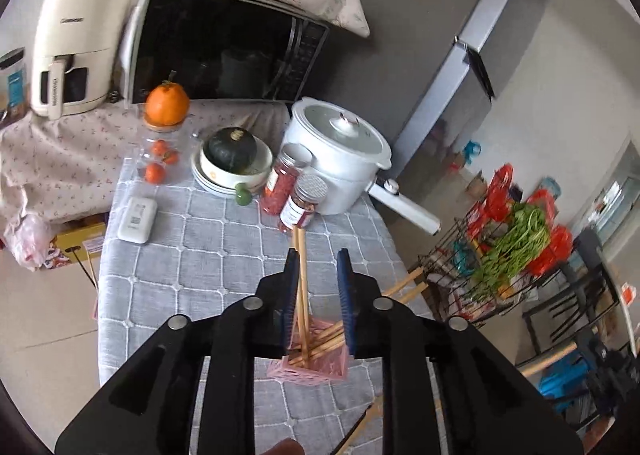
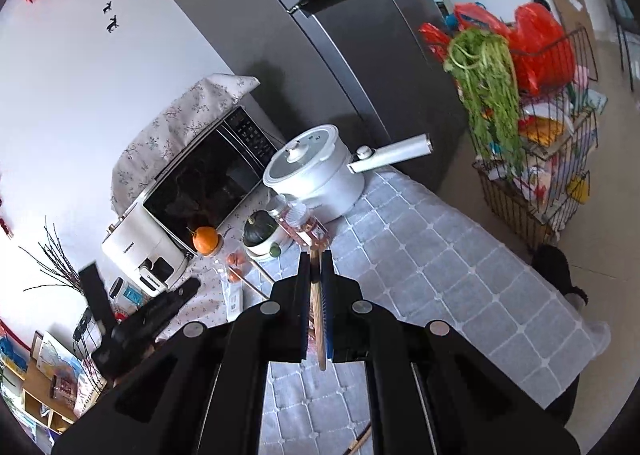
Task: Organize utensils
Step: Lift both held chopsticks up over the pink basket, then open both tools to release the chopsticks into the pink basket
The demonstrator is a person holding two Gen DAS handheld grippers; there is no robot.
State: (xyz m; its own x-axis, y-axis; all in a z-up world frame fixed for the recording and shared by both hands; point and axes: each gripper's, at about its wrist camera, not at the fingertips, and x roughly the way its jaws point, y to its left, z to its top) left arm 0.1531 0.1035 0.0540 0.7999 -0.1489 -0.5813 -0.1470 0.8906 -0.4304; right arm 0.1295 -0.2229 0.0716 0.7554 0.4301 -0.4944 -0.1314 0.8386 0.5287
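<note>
The left claw (image 1: 318, 259) is seen apart, with its two blue pads on either side of a pink slotted holder (image 1: 308, 355) that stands on the grey quilted worktop (image 1: 208, 239). Several wooden chopsticks (image 1: 302, 287) are already placed in this holder; two stand nearly upright and the others lean toward the right. It cannot be told whether the pads touch the holder.

The right claw (image 2: 316, 255) is closed on one wooden chopstick (image 2: 318, 315), which is gripped near its middle and runs along the pads. One more chopstick (image 2: 360, 441) lies on the worktop near the bottom edge.

A chopstick is judged to be light, stiff and thin, with a smooth surface, so it can turn or slip between the pads. A grip near the middle is advised. The holder looks light and is probably tipped easily.
</note>
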